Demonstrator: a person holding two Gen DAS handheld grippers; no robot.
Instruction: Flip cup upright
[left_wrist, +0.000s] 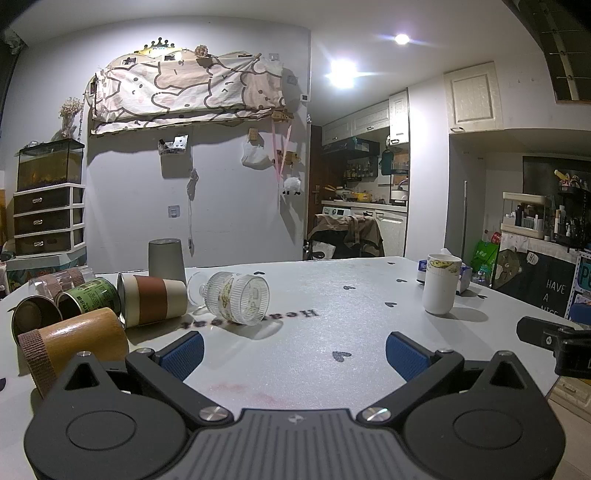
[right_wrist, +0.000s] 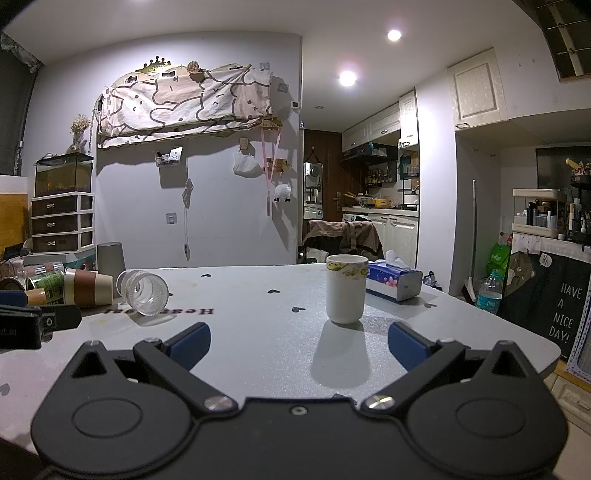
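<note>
The left tool (left_wrist: 294, 354) is hovering low over the table (left_wrist: 332, 332), its blue pads (left_wrist: 183, 353) standing wide apart with nothing between them, and it is pointing level toward the far wall. The right tool (right_wrist: 298, 349) is sitting in the same low, level pose, its jaws likewise spread and gripping nothing, and its black body is showing at the 3 o'clock edge of the left wrist view. The table is carrying a pale grey, speckled top printed with small black hearts and dark lettering, and the room behind is showing a white wall with a patterned cloth (left_wrist: 184, 88) hung high, a drawer unit (left_wrist: 48, 219) at 9 o'clock and a kitchen at 2 o'clock. The ribbed clear glass cup (left_wrist: 236, 297) is lying on its side at about 11 o'clock from the left tool, its mouth facing the right tool's camera. Just beside it at 10 o'clock a brown-banded cup (left_wrist: 153, 300), a green can (left_wrist: 88, 297) and a wooden cup (left_wrist: 74, 347) are lying toppled together, with a grey cup (left_wrist: 166, 260) standing inverted behind them. A white cup (right_wrist: 345, 288) is standing upright at 12 o'clock from the right tool, with a blue tissue box (right_wrist: 393, 282) near it at 1 o'clock.
</note>
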